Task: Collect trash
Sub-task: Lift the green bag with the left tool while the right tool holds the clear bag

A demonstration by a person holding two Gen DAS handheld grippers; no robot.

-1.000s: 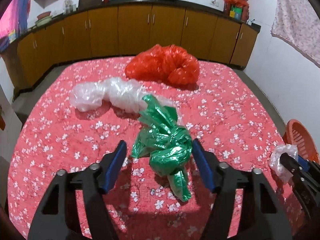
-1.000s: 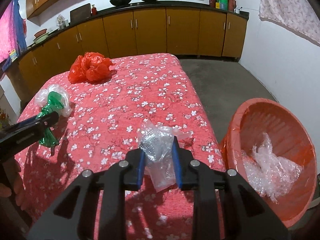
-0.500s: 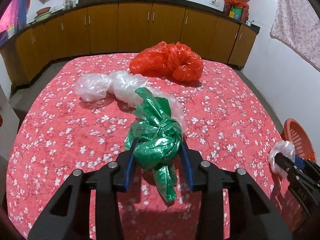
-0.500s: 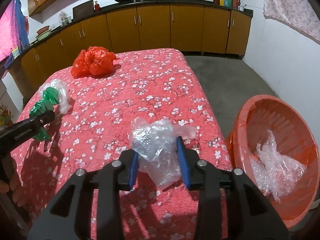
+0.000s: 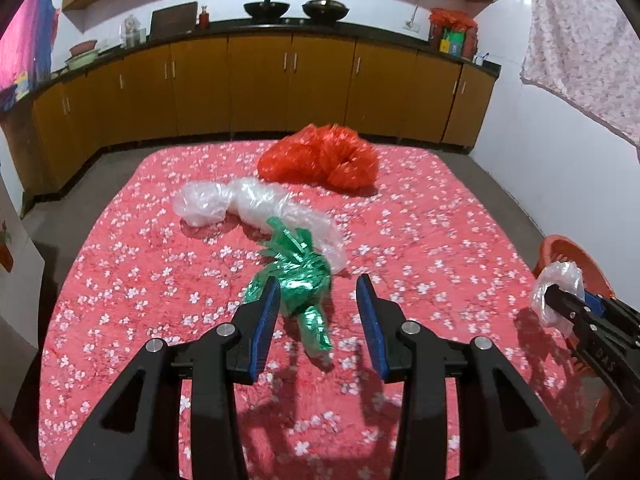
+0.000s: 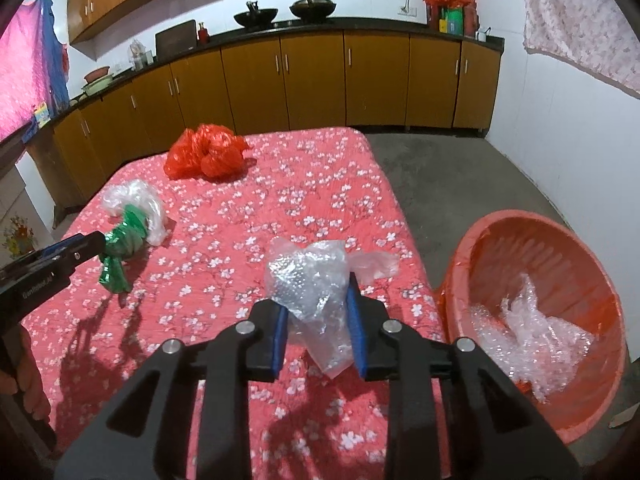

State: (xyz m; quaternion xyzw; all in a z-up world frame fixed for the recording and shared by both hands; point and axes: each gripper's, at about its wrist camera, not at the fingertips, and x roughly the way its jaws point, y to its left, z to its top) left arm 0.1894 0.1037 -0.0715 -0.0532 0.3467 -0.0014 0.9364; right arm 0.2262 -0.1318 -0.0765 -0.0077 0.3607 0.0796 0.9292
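Left wrist view: left gripper (image 5: 318, 304) with jaws released and spread. The green bag (image 5: 298, 280) lies on the bed (image 5: 420, 216), against the left jaw's inner face and off-centre in the gap. Its long axis runs near-to-far, tail toward the camera, frilled end away.

Right wrist view: right gripper (image 6: 318, 312), jaws clenched on the bubble wrap (image 6: 310, 280) above the bed. The basket (image 6: 500, 228) sits to its right, below the bed edge; judged the drop target.

Your bed (image 5: 420, 216), under a red floral cover, carries a red bag (image 5: 320, 158) near its far edge. A clear bag (image 5: 240, 204) and a green bag (image 5: 296, 280) lie touching mid-bed, toward its left edge.
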